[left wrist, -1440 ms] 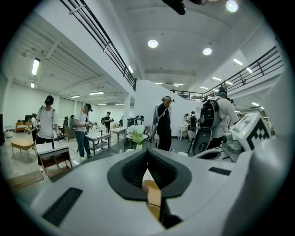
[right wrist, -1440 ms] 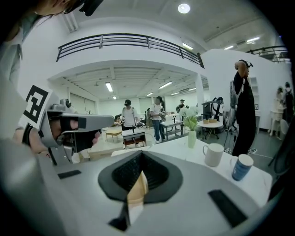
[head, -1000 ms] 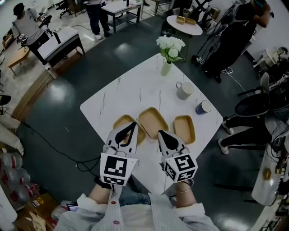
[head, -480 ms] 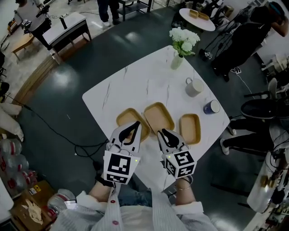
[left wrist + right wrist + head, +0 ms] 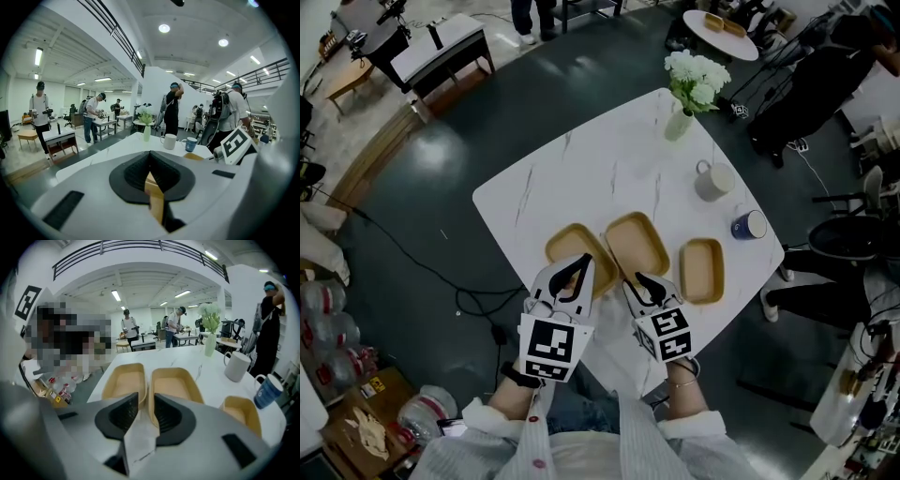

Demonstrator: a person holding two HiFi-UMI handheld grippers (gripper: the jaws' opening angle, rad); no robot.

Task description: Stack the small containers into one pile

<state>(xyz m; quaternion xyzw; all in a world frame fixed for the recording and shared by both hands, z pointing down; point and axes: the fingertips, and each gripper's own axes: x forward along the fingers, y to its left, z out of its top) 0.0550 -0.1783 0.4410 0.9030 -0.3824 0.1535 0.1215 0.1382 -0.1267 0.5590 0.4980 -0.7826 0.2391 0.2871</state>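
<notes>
Three shallow yellow containers lie side by side on the white marble table [image 5: 581, 178]: the left one [image 5: 572, 246], the middle one [image 5: 636, 244] and the right one [image 5: 703, 270]. My left gripper [image 5: 578, 264] hovers over the near end of the left container with its jaws shut; a yellow sliver [image 5: 153, 197] shows through the slit behind the tips. My right gripper [image 5: 643, 281] stands slightly open just short of the near ends of the left container [image 5: 123, 380] and the middle container [image 5: 172, 383]; only table shows between its pads. The right container [image 5: 241, 411] lies apart.
A grey mug [image 5: 712, 181], a blue cup [image 5: 749, 225] and a vase of white flowers [image 5: 680, 122] stand on the far right part of the table. The table's near corner is under my grippers. People and desks are further off.
The head view has shifted a little. Both grippers stay at the near ends of the containers, the right one drawn slightly closer to the left one. Nothing was taken hold of.
</notes>
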